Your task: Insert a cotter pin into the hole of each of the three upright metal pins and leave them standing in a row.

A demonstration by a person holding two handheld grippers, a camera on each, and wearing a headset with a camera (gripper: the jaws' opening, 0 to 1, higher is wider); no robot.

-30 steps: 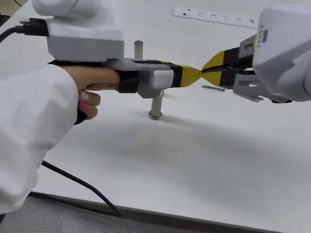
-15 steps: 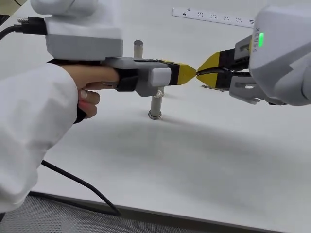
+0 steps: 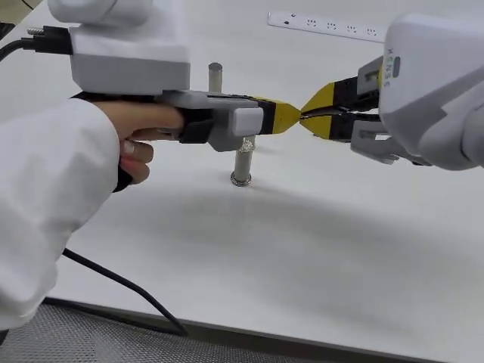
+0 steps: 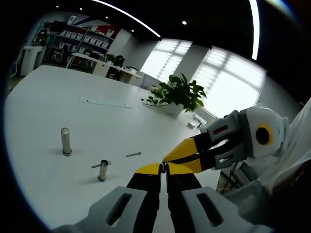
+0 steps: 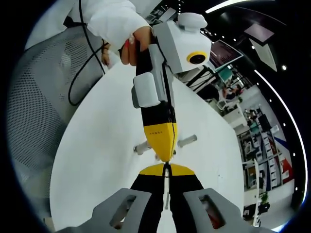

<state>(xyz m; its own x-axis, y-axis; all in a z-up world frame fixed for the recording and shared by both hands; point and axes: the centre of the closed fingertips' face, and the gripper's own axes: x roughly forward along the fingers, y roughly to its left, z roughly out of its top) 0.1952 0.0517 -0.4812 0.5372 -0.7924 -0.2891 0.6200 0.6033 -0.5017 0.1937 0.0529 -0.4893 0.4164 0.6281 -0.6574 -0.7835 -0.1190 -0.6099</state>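
My left gripper is shut and points right, held in a hand. My right gripper faces it tip to tip; its jaws are shut on a thin cotter pin that runs back between them. The left gripper's yellow tip sits just ahead of my right gripper. Behind the left gripper an upright metal pin carries a cotter pin through its top. A second, bare upright pin stands farther back. Another cotter pin lies loose on the table.
A white power strip lies at the far side of the white table. A black cable trails over the near edge at the left. A potted plant stands far off.
Both gripper tips have shifted a little to the left together. They drew slightly apart half a second ago and now meet again. The right gripper now hides the loose cotter pin.
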